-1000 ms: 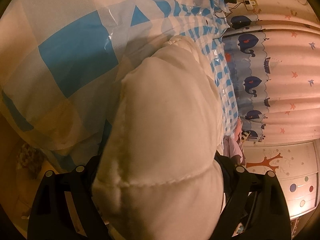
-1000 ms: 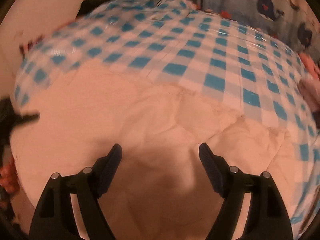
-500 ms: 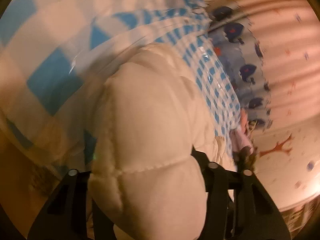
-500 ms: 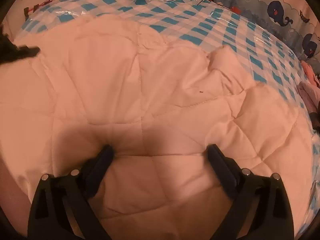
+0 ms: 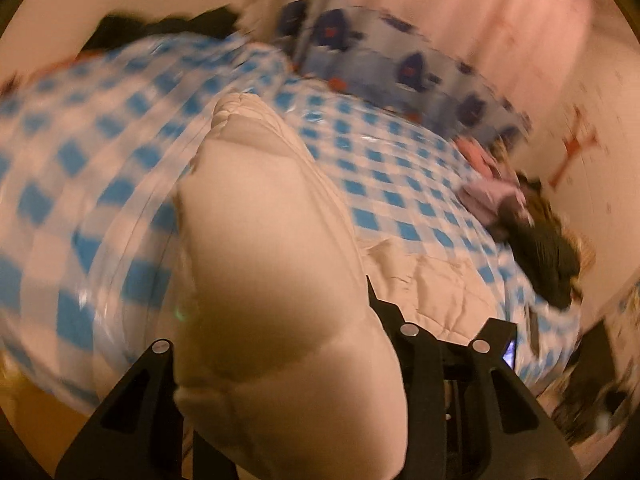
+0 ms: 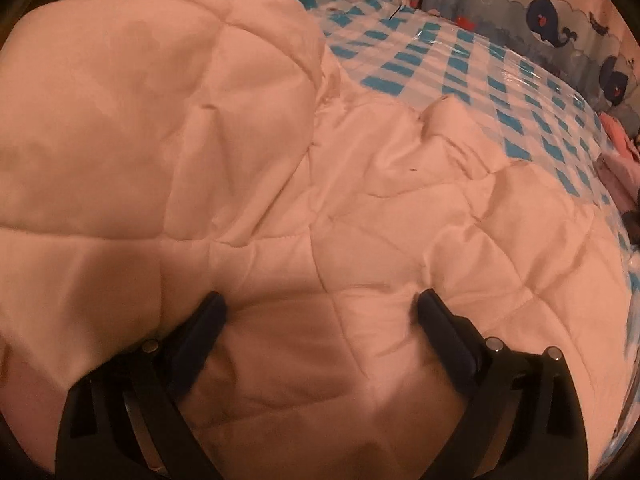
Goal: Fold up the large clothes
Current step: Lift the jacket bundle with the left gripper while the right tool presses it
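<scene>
Quilt (image 6: 280, 160), blue checked bed cover (image 6: 460, 68), whale curtain (image 6: 560, 12)

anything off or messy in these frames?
Nothing damaged or spilled. The white quilt lies rumpled and half-folded on the checked bed cover; loose clothes are heaped at the bed's far edge.

Cream quilted comforter (image 6: 280, 160); blue-white checked sheet (image 6: 460, 68); whale-print curtain (image 6: 560, 20); black claws.
</scene>
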Motion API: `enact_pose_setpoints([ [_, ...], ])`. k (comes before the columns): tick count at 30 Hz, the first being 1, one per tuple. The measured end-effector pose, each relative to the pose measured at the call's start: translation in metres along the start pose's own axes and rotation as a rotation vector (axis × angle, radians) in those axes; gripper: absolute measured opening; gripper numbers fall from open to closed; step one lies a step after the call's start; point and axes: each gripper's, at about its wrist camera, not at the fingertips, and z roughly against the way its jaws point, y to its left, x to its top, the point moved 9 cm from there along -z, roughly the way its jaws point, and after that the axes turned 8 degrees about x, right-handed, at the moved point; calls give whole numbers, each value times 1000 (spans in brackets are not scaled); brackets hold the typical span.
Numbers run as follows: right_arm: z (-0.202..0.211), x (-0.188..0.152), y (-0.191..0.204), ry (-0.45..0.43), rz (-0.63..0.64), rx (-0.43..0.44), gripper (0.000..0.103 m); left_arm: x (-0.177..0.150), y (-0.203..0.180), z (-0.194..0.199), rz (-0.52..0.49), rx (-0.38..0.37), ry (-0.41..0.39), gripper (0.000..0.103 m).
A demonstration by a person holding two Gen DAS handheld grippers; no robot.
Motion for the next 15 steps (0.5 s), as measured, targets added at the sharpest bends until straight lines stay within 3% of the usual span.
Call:
enact_pose_setpoints([
  [2,27,-6,-6,-70,-49,46,93,8,-20,4,-76,10,-9,34],
  [4,55,-16,-17,-153,-151,158,93,11,-40,5,-147,27,-12,34],
  [8,118,-47,-70,-365,-464,486,94,10,-86,5,-285,68,-16,34],
  [12,141,-81,-135,-483,-735,694,94,1,-148,3,-446,84,-30,34],
  [15,147,-107,-173,-553,-878,786,94,-17,-197,-2,-564,73,-34,33],
])
